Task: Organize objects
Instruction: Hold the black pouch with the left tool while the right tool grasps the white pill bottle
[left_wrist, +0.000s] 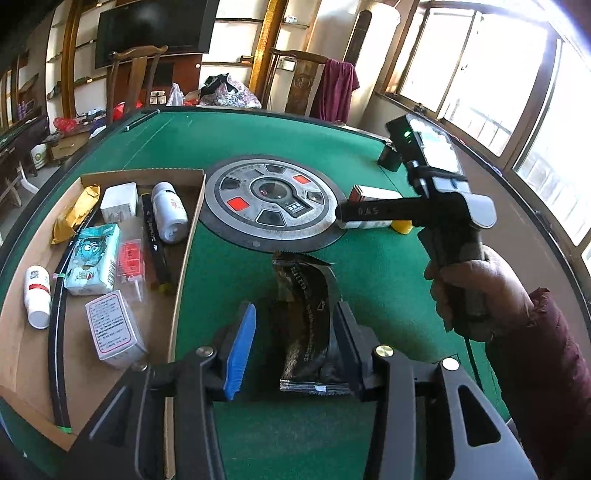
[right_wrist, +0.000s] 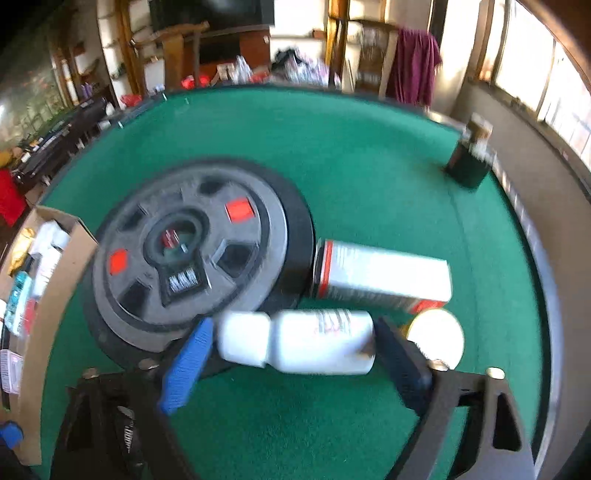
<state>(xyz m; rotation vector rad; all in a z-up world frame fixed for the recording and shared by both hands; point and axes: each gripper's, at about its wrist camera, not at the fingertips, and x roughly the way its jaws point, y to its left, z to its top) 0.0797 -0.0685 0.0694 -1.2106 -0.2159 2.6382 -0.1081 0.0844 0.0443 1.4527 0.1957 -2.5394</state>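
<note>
A dark foil sachet (left_wrist: 308, 325) lies on the green worktop (left_wrist: 388, 295) at lower centre between the left gripper's (left_wrist: 295, 345) part-open fingers, blue pad clear of it, while the right gripper's (right_wrist: 291, 354) wide fingers straddle a white bottle (right_wrist: 299, 345) beside a white carton (right_wrist: 384, 275).

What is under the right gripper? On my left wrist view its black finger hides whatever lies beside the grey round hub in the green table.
Observer: A white plastic bottle lies on its side between the open fingers of the right gripper.
Operator: Which way does its cap point?
Observer: Toward the grey round hub, at the finger with the blue pad.
</note>
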